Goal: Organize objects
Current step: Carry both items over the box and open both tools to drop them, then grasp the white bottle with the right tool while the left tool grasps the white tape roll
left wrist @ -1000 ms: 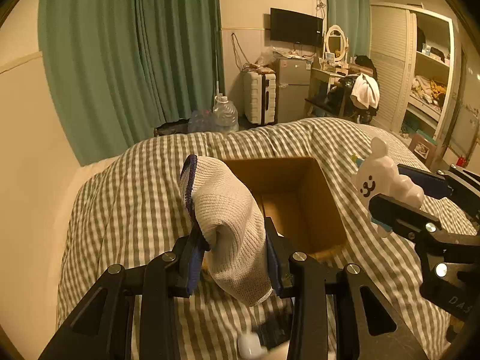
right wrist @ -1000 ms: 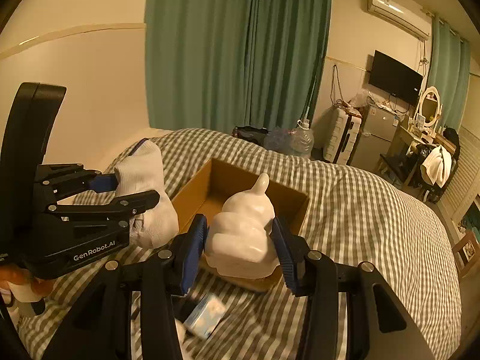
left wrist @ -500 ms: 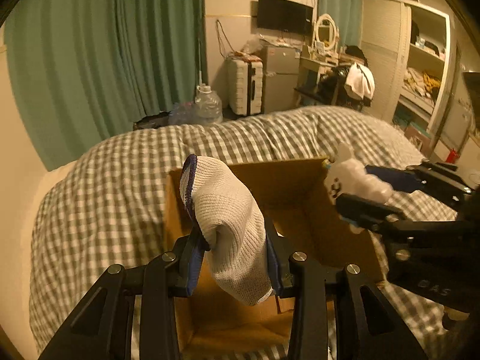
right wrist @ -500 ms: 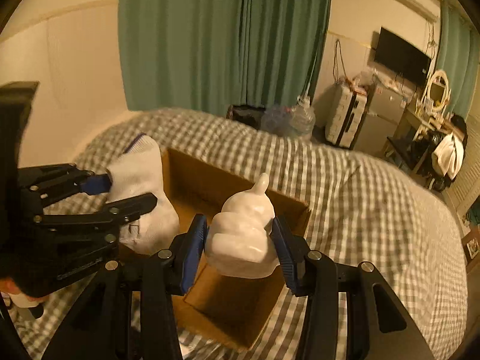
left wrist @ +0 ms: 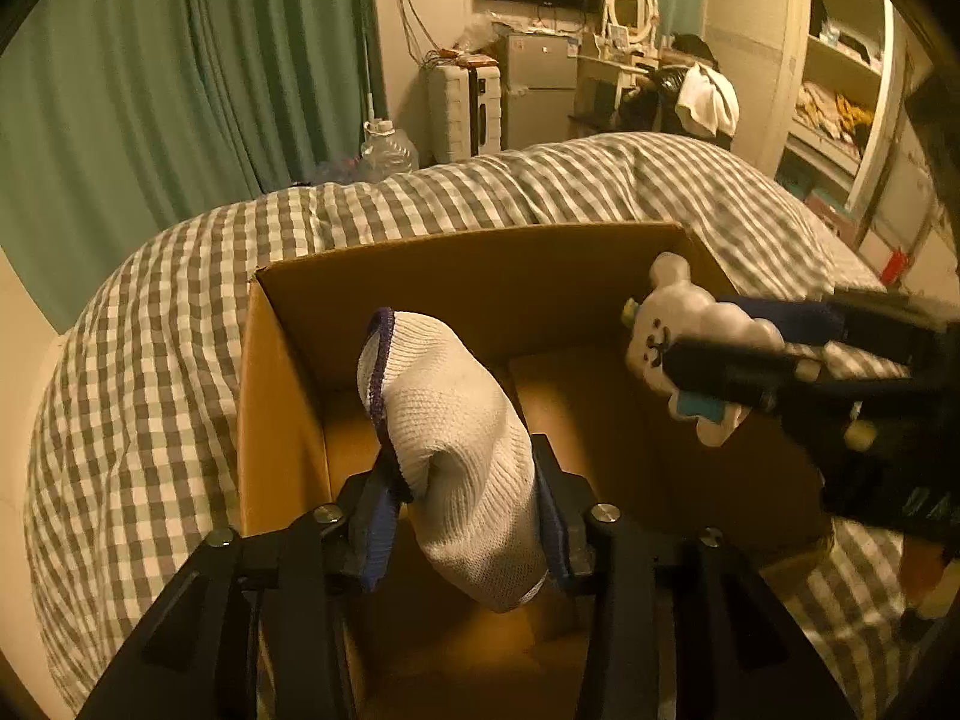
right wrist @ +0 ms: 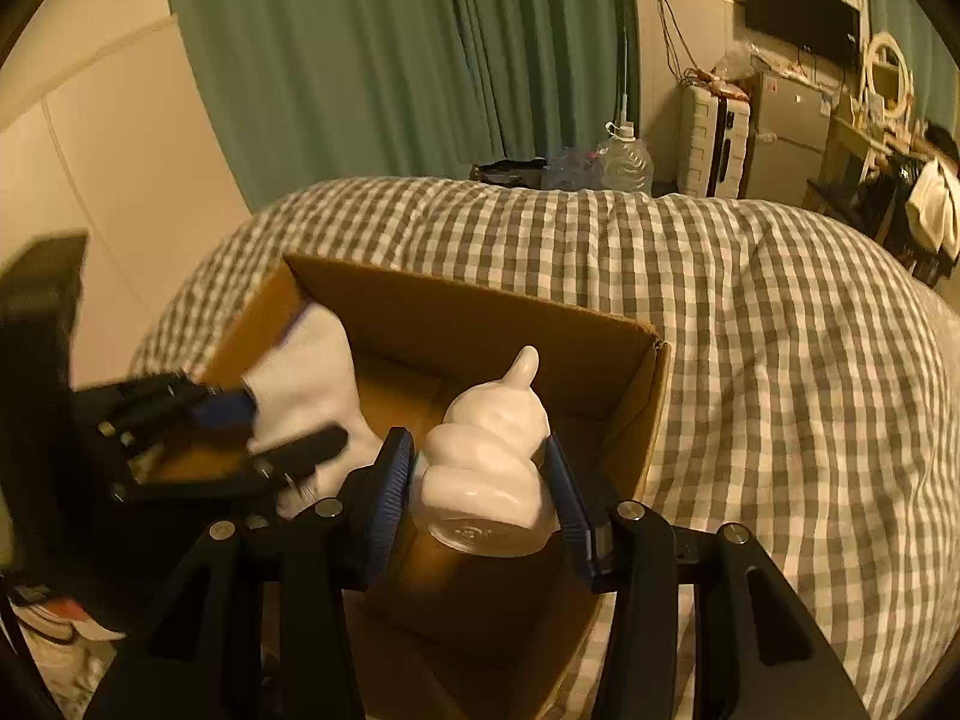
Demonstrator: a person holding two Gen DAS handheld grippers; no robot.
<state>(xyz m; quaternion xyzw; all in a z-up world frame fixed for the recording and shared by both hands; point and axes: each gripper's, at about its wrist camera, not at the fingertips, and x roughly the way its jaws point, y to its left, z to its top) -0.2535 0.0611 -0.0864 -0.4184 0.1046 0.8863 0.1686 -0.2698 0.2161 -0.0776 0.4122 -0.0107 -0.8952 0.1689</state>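
Over the open box (left wrist: 288,420), the left gripper (left wrist: 465,516) is opening around the glove (left wrist: 456,438); the right gripper (right wrist: 483,483) clamps the white toy (right wrist: 486,456). Lower both inside the walls before releasing, 1 at a time

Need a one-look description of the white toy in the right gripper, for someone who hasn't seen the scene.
Find the open cardboard box on the checked bedspread. Two grippers hang over it; the toy sits in the right gripper, on the box's right side. It is glossy, hard, swirl-tiered and pointed, with a small face in the left wrist view, unlike the soft knitted sock in the opening left gripper.
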